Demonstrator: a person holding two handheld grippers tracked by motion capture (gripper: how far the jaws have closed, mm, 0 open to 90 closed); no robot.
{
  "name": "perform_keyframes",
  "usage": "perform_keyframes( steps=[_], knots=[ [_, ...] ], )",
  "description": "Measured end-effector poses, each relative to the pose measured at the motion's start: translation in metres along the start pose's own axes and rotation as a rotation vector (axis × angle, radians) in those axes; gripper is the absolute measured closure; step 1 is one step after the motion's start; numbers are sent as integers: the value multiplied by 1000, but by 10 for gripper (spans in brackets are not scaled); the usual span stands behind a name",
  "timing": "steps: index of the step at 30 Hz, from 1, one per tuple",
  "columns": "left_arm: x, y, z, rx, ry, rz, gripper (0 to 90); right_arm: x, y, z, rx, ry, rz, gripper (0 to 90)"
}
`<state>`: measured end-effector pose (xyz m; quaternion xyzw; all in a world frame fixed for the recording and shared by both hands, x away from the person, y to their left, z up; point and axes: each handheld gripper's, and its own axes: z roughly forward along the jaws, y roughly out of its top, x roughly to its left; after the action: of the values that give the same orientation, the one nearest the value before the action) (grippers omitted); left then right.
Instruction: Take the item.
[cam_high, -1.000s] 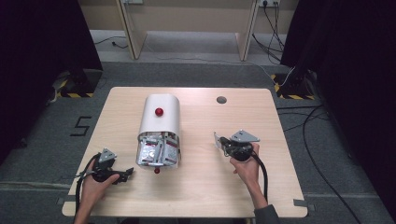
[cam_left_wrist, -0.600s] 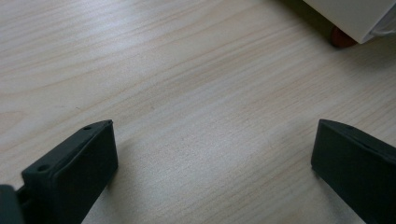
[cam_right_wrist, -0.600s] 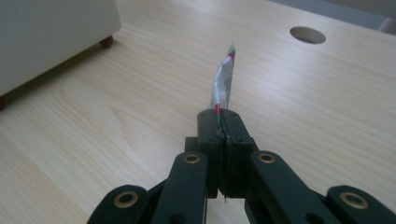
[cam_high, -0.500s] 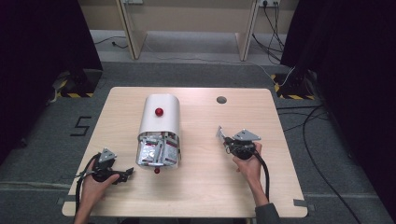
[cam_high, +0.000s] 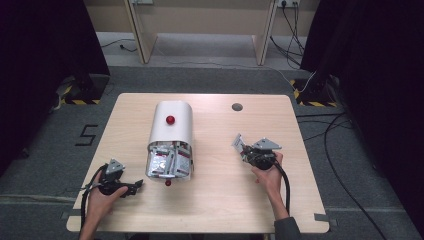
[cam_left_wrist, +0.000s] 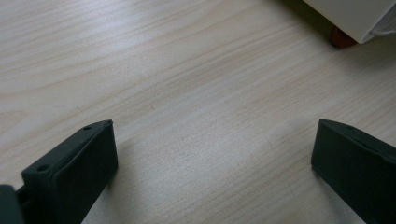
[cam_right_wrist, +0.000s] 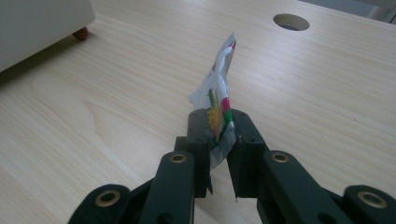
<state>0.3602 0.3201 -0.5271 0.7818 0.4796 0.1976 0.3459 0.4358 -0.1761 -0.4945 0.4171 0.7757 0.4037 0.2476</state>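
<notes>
Room, high view: we see a light wooden table (cam_high: 215, 200) on grey carpet, dark curtains at both sides and pale furniture legs at twelve o'clock.
Container, high view: a white round-topped box (cam_high: 171, 131) with a red knob (cam_high: 170, 120) lies left of centre, its open end at six o'clock stuffed with sachets (cam_high: 169, 163).
Left gripper, high view: the left gripper (cam_high: 131, 186) rests near the seven o'clock corner, held by a hand, pointing towards three o'clock.
Right gripper, high view: the right gripper (cam_high: 243, 147) sits at about four o'clock from the box, a sachet (cam_high: 239, 142) at its tip.
Left gripper view: we find the two black jaws standing wide apart over bare wood, with the box's corner (cam_left_wrist: 355, 16) and a small red foot (cam_left_wrist: 340, 38) at one o'clock.
Right gripper view: the jaws stand narrow and have just been opening; the sachet (cam_right_wrist: 217, 95) remains upright between the pads (cam_right_wrist: 200, 126), edge-on, pointing to twelve o'clock. We cannot tell whether the pads are pressing it. A round hole (cam_right_wrist: 290, 21) lies at one o'clock.
</notes>
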Motion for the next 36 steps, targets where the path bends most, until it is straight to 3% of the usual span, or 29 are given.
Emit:
perform_keyframes(
  steps=[18,27,36],
  knots=[
    [0,0,0,0,0,0,0,-11,-6,5,58,-90,8,647],
    [0,0,0,0,0,0,0,-11,-9,10,108,-137,-30,558],
    [0,0,0,0,0,0,0,-12,-10,10,103,-105,-18,541]
  ],
)
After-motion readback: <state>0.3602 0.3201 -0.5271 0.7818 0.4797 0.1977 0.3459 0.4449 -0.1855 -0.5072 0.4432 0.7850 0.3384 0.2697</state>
